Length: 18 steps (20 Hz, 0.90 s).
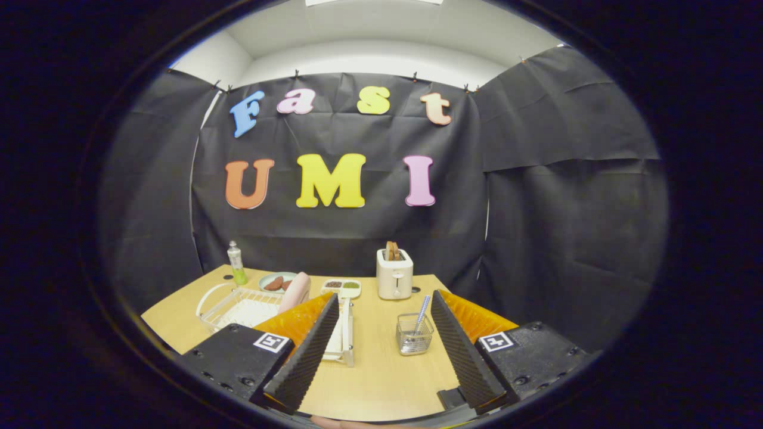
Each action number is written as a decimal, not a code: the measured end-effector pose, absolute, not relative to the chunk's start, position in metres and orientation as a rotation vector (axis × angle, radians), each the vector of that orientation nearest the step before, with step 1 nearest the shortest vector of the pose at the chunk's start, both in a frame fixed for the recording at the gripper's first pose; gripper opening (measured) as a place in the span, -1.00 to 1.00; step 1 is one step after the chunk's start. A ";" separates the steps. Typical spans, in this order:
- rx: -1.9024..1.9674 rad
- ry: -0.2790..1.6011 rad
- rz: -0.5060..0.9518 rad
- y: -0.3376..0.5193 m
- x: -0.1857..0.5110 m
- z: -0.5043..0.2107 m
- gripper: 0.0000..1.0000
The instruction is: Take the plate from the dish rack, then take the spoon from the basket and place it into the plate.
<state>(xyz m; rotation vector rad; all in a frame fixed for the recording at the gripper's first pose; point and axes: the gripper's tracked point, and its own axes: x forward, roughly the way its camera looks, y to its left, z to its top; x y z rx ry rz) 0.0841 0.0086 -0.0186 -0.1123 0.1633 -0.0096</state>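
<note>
Rack first, as I read across from its side: the white wire dish rack (238, 307) sits on the desk (381, 381), partly behind my left finger, and the pink plate (294, 292) stands on edge in it at the end nearer the toaster (394, 274). I judge that plate to be stiff, smooth and fairly light, probably slippery on its glazed face and liable to chip if it knocks the wires. The upper rim stands clear of the rack, so I would pinch it there, one finger on each face, and lift straight up out of the slot.

Behind the rack stand a green bottle (237, 264), a pale dish with dark pieces (275, 282) and a small two-part tray (341, 288), all toward the booth wall.

My gripper (381, 351) hangs above the near desk with its fingers spread wide and nothing between them but bare wood.

On the far side of that gap from the rack, just ahead of my right finger, is the small wire basket (413, 335) with the spoon (422, 314) leaning upright in it, handle up. The spoon looks thin, rigid and light; I think the handle is the place to grip, though so narrow a shaft may twist between the pads.
</note>
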 end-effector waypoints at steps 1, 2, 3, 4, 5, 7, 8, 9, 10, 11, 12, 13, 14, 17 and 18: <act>-0.104 0.186 0.007 0.019 0.094 -0.016 1.00; -0.102 0.220 0.028 0.029 0.107 -0.017 1.00; -0.104 0.268 0.032 0.038 0.119 -0.019 1.00; -0.115 0.323 0.054 0.048 0.131 -0.023 1.00; -0.112 0.366 0.063 0.056 0.140 -0.024 1.00; -0.089 0.436 0.065 0.073 0.160 -0.021 1.00; -0.086 0.468 0.071 0.083 0.170 -0.022 1.00; -0.084 0.503 0.069 0.092 0.178 -0.023 1.00; -0.079 0.542 0.071 0.103 0.186 -0.026 1.00; -0.073 0.565 0.070 0.114 0.194 -0.027 1.00; -0.088 0.591 0.079 0.127 0.202 -0.028 0.99; -0.101 0.609 0.084 0.137 0.212 -0.030 0.96; -0.118 0.630 0.074 0.145 0.221 -0.032 0.95; -0.207 0.712 0.054 0.170 0.241 -0.045 0.87; -0.234 0.749 0.031 0.173 0.247 -0.052 0.82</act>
